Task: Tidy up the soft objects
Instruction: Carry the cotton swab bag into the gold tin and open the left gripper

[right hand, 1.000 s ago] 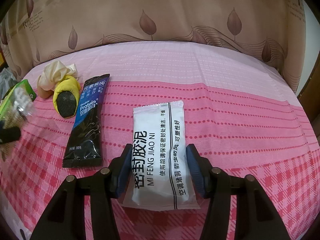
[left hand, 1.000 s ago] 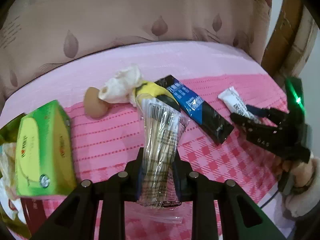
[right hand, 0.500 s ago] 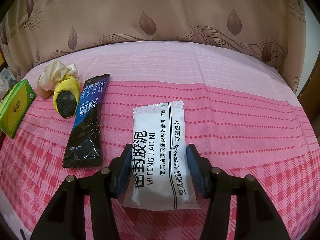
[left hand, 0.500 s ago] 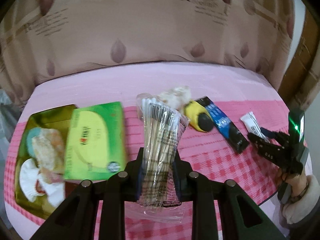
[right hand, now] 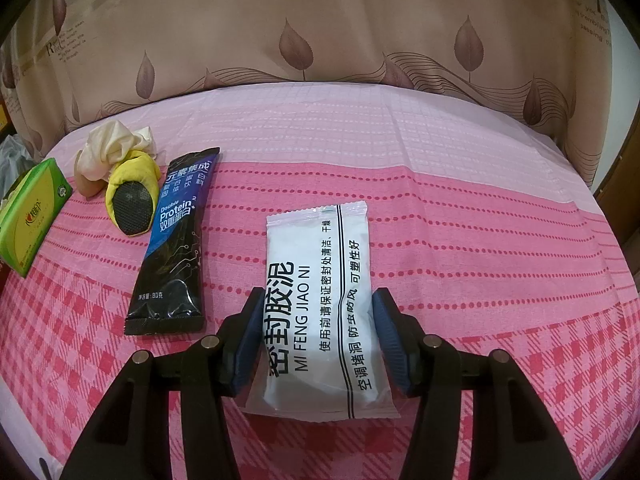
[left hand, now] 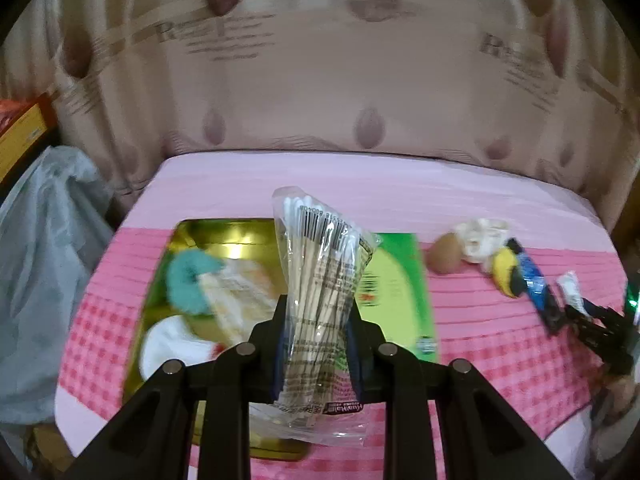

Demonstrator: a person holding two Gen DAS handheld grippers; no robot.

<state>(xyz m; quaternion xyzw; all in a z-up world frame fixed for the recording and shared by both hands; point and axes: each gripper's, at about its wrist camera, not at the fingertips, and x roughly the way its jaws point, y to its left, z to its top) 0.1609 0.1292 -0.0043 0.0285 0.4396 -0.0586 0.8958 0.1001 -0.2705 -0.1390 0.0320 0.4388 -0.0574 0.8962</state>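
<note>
Above the gold tray (left hand: 208, 229), the swab packet (left hand: 320, 280) points upright, tips up.

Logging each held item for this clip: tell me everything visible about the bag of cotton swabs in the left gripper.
The bag of cotton swabs is a clear, crinkly plastic sleeve with a printed barcode near its top and a dark label at its bottom edge. Inside are pale wooden-looking sticks with white tips, fanned slightly. It stands roughly upright, clamped at its lower half between the blue pads of the left gripper, above the gold tray and green box. Nothing else visibly touches it.
</note>
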